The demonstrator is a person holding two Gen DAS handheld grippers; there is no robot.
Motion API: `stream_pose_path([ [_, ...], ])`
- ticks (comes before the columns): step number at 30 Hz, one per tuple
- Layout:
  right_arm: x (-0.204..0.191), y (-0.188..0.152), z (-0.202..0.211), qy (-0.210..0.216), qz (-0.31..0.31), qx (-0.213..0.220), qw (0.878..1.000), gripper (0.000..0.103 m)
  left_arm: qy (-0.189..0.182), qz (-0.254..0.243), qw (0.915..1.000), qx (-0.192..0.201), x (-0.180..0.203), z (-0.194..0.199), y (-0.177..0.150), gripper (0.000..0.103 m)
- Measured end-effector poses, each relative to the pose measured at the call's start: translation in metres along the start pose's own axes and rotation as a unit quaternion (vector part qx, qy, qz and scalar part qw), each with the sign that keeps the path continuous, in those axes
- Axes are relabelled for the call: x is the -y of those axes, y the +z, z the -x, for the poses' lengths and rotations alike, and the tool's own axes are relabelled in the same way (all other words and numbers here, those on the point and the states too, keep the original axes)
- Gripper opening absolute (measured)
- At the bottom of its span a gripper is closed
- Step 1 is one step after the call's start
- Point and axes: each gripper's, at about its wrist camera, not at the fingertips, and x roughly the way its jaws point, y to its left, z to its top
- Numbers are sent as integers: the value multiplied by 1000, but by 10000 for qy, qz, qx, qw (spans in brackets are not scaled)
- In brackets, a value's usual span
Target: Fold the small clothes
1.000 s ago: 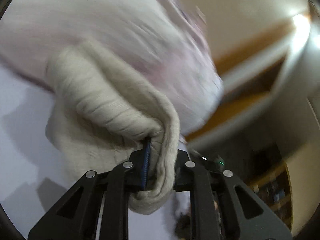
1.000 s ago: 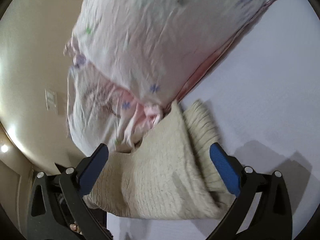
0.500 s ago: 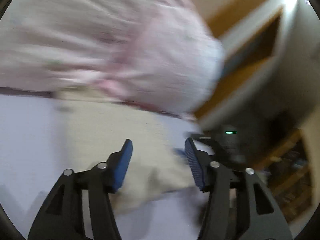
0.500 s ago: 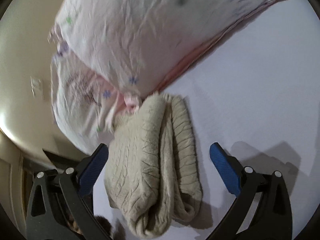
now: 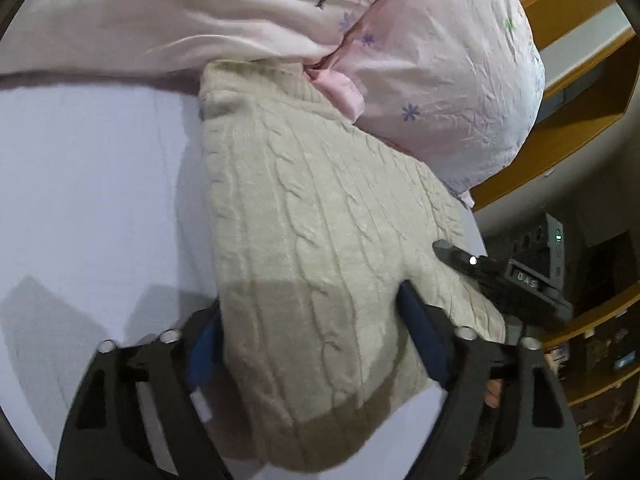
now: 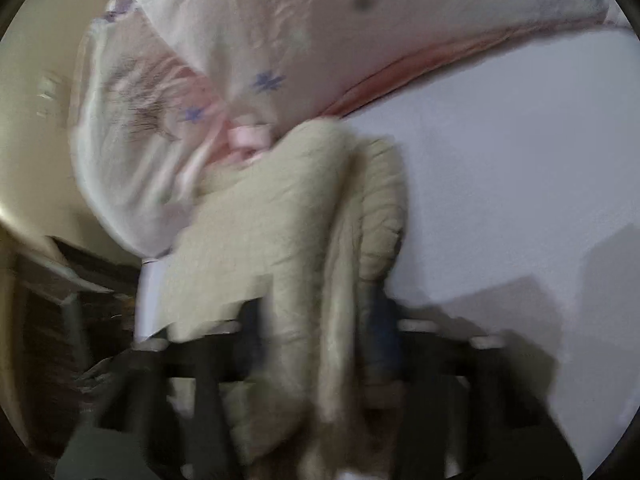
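Note:
A cream cable-knit garment point(image 5: 316, 232) lies folded on the white bed sheet point(image 5: 88, 184), its far end against a pink pillow. My left gripper point(image 5: 310, 332) is open, its blue-padded jaws standing on either side of the garment's near part. In the blurred right wrist view the same garment point(image 6: 288, 232) is bunched up between the jaws of my right gripper point(image 6: 316, 344), which has closed on its folded edge. The right gripper's tip also shows in the left wrist view point(image 5: 460, 258), at the garment's right edge.
A pink flowered pillow point(image 5: 440, 80) lies at the back, touching the garment. The bed's edge runs on the right point(image 5: 478, 232), with wooden shelves point(image 5: 592, 60) beyond. White sheet spreads to the left.
My left gripper let go of the garment, opened and now straddles it as it lies flat. My right gripper, open before, moved in and closed on the garment's folded edge.

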Motion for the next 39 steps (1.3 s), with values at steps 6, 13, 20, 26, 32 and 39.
stream_pose_path([
  [6, -52, -26, 6, 886, 589, 108, 9943, 28, -77, -580, 9964, 605, -8, 75, -16, 43],
  [13, -108, -66, -42, -320, 1609, -101, 9864, 51, 1087, -446, 9895, 840, -59, 113, -46, 64],
  [20, -131, -102, -25, -545, 1991, 314, 9780, 16, 1534, -700, 9770, 1306, -39, 138, -66, 71],
  [26, -118, -88, -30, -1137, 1748, 681, 9756, 12, 1630, -696, 9772, 1167, -32, 135, -88, 77],
  [32, -134, -130, 12, -1389, 1859, 1162, 9657, 101, 2661, -1040, 9529, 1015, -19, 129, -118, 102],
  [39, -149, -208, 18, -2672, 2072, 1109, 9345, 101, 3332, -1211, 9341, 416, -10, 95, -132, 102],
])
